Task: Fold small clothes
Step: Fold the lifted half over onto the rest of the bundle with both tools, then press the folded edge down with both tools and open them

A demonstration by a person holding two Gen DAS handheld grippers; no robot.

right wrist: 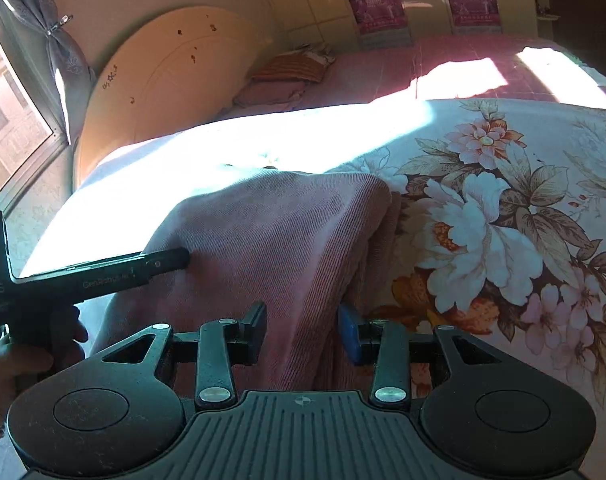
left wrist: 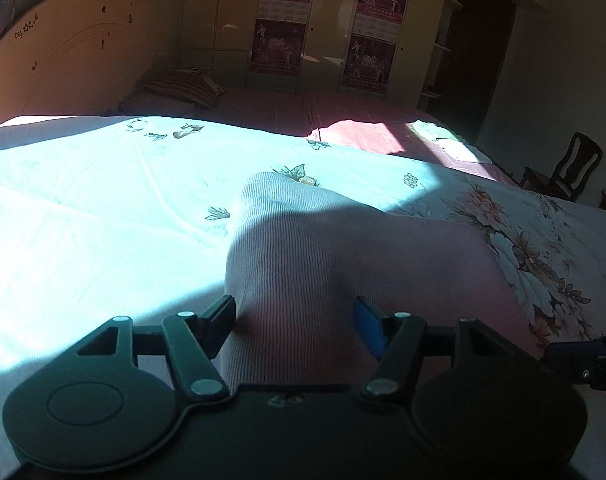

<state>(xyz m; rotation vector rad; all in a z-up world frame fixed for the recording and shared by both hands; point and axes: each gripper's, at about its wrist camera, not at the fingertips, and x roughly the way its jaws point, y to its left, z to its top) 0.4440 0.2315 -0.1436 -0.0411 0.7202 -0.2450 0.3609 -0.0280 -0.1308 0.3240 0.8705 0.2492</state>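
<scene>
Pink ribbed garment (left wrist: 323,264) lies folded on the floral bedsheet (left wrist: 103,200), center frame. Left tongs (left wrist: 295,324) and right tongs (right wrist: 303,330) both spread, straddling its near edge.

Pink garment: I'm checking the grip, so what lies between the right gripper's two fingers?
In the right wrist view, the right gripper has a ribbed fold of the pink garment between its open fingers; contact isn't clear.
</scene>
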